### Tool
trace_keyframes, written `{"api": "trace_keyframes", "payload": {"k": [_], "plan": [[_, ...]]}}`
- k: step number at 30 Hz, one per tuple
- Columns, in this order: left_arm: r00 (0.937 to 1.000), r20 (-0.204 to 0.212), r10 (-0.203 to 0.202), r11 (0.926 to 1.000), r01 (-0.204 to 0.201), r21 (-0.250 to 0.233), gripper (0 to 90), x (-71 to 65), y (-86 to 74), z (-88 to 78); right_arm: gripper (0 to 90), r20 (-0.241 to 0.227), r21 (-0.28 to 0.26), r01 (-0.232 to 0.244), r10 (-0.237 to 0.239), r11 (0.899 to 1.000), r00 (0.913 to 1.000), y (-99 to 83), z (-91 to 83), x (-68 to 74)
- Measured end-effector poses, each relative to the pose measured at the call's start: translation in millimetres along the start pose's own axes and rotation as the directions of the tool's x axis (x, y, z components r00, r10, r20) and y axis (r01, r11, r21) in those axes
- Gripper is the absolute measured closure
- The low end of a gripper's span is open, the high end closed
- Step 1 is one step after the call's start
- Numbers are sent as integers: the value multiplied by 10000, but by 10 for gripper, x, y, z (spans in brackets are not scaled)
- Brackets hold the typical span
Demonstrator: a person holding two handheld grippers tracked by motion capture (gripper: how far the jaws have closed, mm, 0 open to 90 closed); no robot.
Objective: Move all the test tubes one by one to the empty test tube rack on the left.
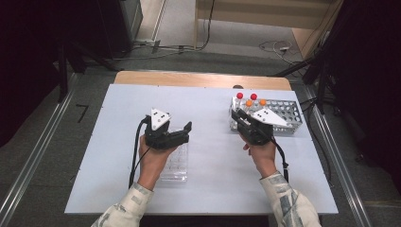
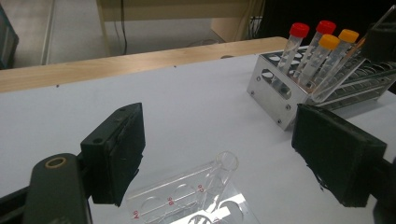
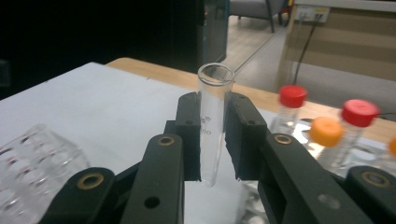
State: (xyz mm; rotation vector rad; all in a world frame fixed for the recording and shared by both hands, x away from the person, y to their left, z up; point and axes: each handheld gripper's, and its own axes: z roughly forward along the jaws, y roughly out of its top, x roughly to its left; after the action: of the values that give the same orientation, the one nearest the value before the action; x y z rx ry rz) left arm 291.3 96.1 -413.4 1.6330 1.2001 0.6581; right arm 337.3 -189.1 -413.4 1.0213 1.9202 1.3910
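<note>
My right gripper (image 3: pixel 212 105) is shut on a clear, uncapped glass tube (image 3: pixel 210 144), which it holds upright. In the high view the right gripper (image 1: pixel 238 117) is at the near left corner of a metal rack (image 1: pixel 289 124). That rack holds two red-capped tubes (image 2: pixel 299 31) and two orange-capped tubes (image 2: pixel 329 42). My left gripper (image 2: pixel 226 128) stands open over a clear plastic rack (image 2: pixel 175 196), nothing between its pads. One open tube (image 2: pixel 223 167) stands in that rack. In the high view the left gripper (image 1: pixel 182 130) is left of centre, above the clear rack (image 1: pixel 176 166).
The white board (image 1: pixel 213 156) lies on a wooden table whose far edge (image 1: pixel 198 78) shows beyond it. Cables lie on the floor beyond the table. Metal rails run along both sides.
</note>
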Motion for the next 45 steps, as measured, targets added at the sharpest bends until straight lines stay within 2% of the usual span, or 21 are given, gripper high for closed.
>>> {"api": "trace_keyframes", "payload": {"k": [4,9,18,24,29,35,39,45], "plan": [[9999,85,-82,10000,82,23,182,-20,9,-12,731,-436,243,169,-158,9996,9989,-59,54,140],[9992,384,-102,9999,106,-116,182,-75,31,-43,731,-956,488,391,-343,9980,9948,-125,104,310],[9957,892,243,9996,-228,-181,218,-215,32,-50,731,-1670,897,885,-726,9920,9833,-236,176,575],[9922,1166,432,9990,-416,-163,290,-277,13,-27,731,-2067,1049,1161,-925,9877,9740,-282,194,711],[9855,1578,626,9980,-628,-41,395,-317,-7,-6,731,-2278,1050,1313,-1046,9858,9681,-293,191,800],[9779,1925,811,9961,-863,190,530,-348,-31,24,731,-2292,1041,1437,-1169,9841,9663,-303,188,843],[9788,1882,808,9955,-885,330,578,-352,-53,54,731,-2260,967,1411,-1164,9853,9672,-295,179,843],[9744,2085,845,9944,-957,440,666,-359,-69,73,731,-2248,1006,1472,-1216,9840,9668,-300,183,850]]}}
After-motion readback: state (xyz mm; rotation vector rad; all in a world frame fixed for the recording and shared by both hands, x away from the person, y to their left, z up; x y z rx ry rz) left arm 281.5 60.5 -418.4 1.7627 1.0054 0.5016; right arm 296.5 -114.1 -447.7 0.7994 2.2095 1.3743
